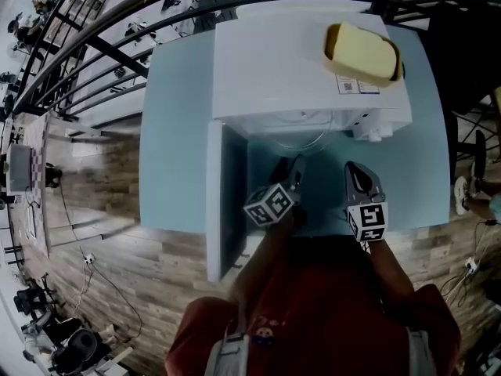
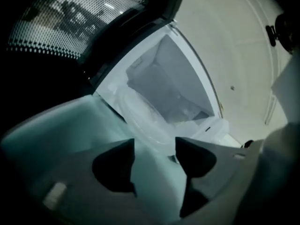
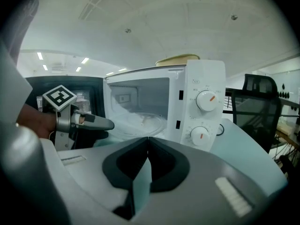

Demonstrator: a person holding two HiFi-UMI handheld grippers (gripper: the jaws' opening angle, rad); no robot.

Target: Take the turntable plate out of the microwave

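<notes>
We're at the reach: L gripper (image 2: 154, 145) wide, empty, facing turntable plate (image 2: 145, 121); R gripper (image 3: 148, 140) closed, empty. Next we clamp its rim.

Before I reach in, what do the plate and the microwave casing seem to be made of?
Plate: probably clear glass with a glossy finish; it is see-through and its rim catches light. Microwave casing: smooth and white, likely painted metal or plastic; it has an even sheen and no grain, so I can't tell which.

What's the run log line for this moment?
door: open | turntable plate: in microwave | left hand-held gripper: open, empty | right hand-held gripper: shut, empty
</notes>
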